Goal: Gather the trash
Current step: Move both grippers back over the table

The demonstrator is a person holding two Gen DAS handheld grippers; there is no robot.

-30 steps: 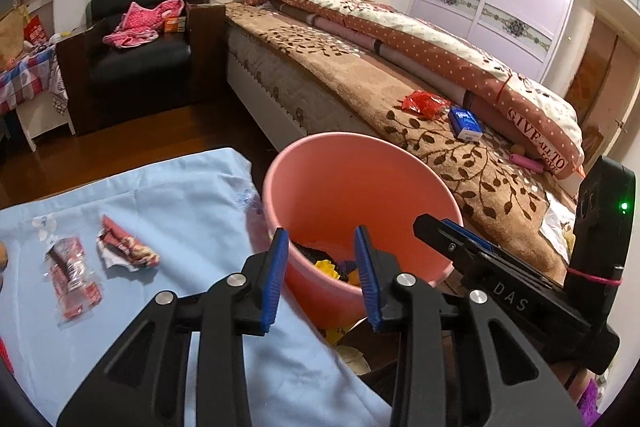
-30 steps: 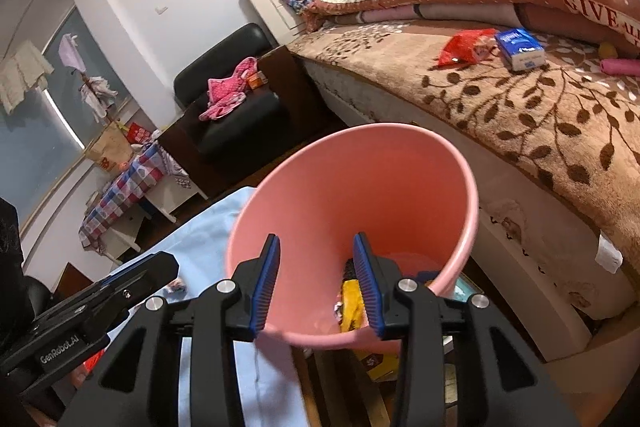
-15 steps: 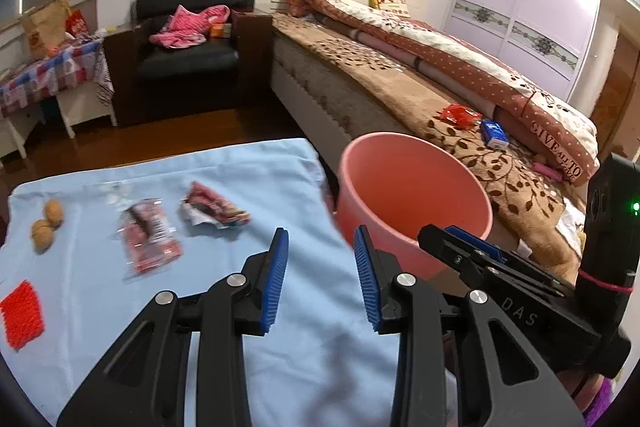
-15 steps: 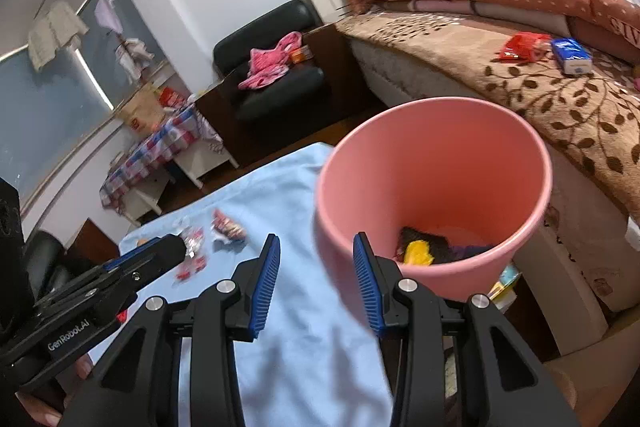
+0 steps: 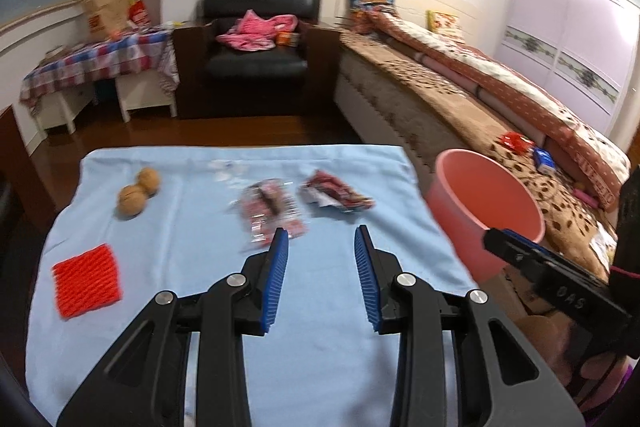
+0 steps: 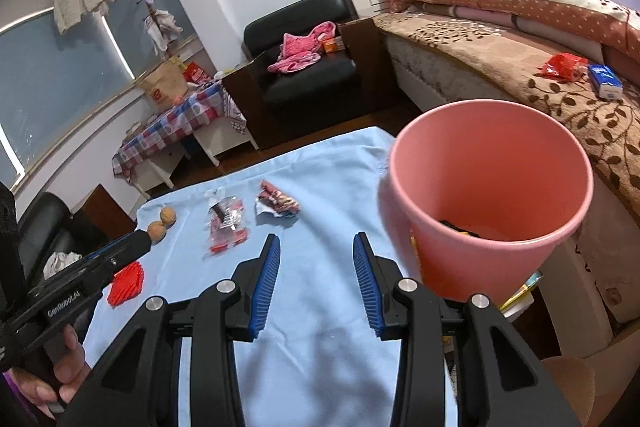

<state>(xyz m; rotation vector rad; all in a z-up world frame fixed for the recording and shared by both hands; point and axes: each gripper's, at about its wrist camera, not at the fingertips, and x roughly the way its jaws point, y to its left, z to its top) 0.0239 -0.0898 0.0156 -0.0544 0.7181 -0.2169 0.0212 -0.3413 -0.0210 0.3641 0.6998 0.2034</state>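
Observation:
A pink bin [image 5: 484, 203] [image 6: 490, 195] stands off the right edge of a table under a light blue cloth [image 5: 200, 299] [image 6: 320, 307]; dark and yellow trash lies in it. On the cloth lie a clear red wrapper [image 5: 270, 211] [image 6: 226, 223], a crumpled red wrapper [image 5: 336, 193] [image 6: 278, 203], a red foam net [image 5: 86, 281] [image 6: 126, 281] and two walnuts [image 5: 136, 193] [image 6: 162, 223]. My left gripper [image 5: 321, 247] is open and empty, just short of the wrappers. My right gripper [image 6: 314, 255] is open and empty, left of the bin.
A bed [image 5: 460, 99] with a brown spread runs along the right, with a red bag [image 6: 562, 65] and a blue packet [image 6: 606, 81] on it. A black armchair [image 5: 258, 47] and a checked side table [image 5: 96, 63] stand beyond the table.
Both grippers have drawn back and swung left from over the bin to over the blue cloth. The wrappers, walnuts and foam net have come into view. Both stay open and empty.

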